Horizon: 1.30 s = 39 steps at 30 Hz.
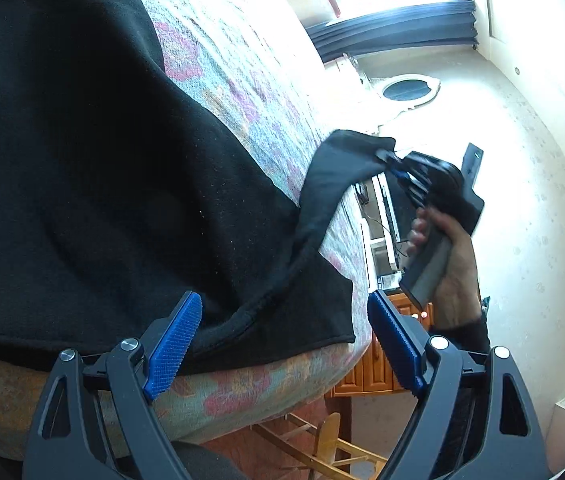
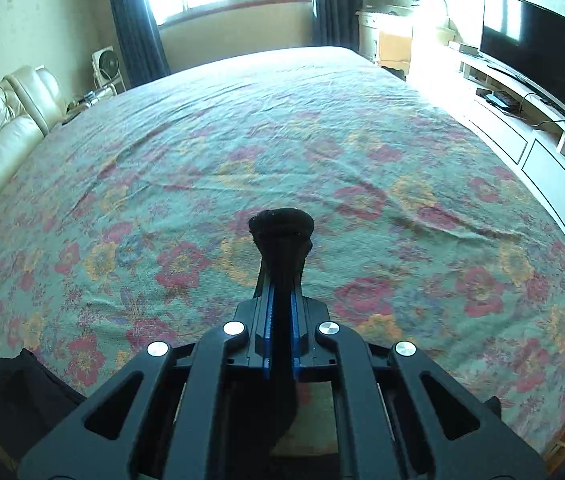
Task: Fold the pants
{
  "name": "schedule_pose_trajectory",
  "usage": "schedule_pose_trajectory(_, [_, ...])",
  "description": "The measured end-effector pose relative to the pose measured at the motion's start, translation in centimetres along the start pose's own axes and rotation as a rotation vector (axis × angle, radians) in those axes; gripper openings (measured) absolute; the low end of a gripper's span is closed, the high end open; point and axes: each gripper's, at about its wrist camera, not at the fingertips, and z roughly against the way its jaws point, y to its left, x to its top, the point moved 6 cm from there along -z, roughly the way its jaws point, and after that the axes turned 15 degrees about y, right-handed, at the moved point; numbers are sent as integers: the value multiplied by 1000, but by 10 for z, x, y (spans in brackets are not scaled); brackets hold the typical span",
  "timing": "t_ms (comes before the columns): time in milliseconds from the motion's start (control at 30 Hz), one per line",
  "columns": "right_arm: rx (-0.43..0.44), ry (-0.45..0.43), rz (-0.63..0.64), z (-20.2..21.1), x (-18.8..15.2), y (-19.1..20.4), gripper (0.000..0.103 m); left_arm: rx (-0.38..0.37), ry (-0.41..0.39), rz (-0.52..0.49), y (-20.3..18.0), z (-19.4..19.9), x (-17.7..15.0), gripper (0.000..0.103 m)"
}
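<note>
— On the bed [image 2: 282, 140], across its floral cover, where do the pants [image 1: 102, 180] lie?

— Black cloth spreads from nine o'clock toward the centre of the left wrist view, with one corner lifted off the cover at about two o'clock.

— What lifts it?

— The right tongs [image 1: 396, 162], held in a hand [image 1: 450, 272]; its jaws are clamped tight on that corner. From the right wrist camera the pinched cloth bunches out beyond the tips at twelve o'clock.

— And the left tongs [image 1: 284, 344]?

— Spread wide, gripping nothing, its blue pads [image 1: 172, 344] either side of the pants' near hem at six o'clock.
</note>
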Motion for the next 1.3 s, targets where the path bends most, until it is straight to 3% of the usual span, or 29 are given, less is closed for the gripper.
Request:
schedule_pose_trajectory(133, [62, -67, -84, 50, -39, -71, 6, 66, -1, -31, 1, -2, -7, 84])
schedule_pose_trajectory(267, [112, -56, -199, 60, -102, -133, 6, 92, 0, -51, -2, 0, -12, 84])
schedule_pose_trajectory(367, [147, -23, -289, 47, -147, -166, 6, 36, -15, -6, -8, -3, -17, 84])
schedule_pose_trajectory(500, [194, 13, -372, 26, -184, -186, 6, -83, 1, 70, -15, -9, -29, 84])
schedule_pose_trajectory(600, [218, 16, -397, 19, -193, -190, 6, -91, 4, 126, -8, -16, -32, 84])
schedule_pose_trajectory(1000, [269, 8, -398, 22, -197, -193, 6, -42, -113, 263, 9, -12, -30, 84])
schedule_pose_trajectory(1133, [298, -3, -415, 24, -200, -194, 6, -59, -153, 329, 17, -11, -28, 83])
schedule_pose_trajectory(1200, [313, -8, -424, 24, -203, -196, 6, -45, -153, 353, 22, -14, -25, 61])
schedule_pose_trajectory(1233, [322, -8, -430, 23, -205, -197, 6, -18, -128, 358, 27, -17, -25, 32])
schedule_pose_trajectory(1267, [329, -9, -434, 23, -206, -198, 6, 8, -118, 373, 32, -18, -26, 12])
schedule_pose_trajectory(1300, [339, -11, -439, 23, -208, -199, 6, -4, -116, 394, 39, -18, -28, 8])
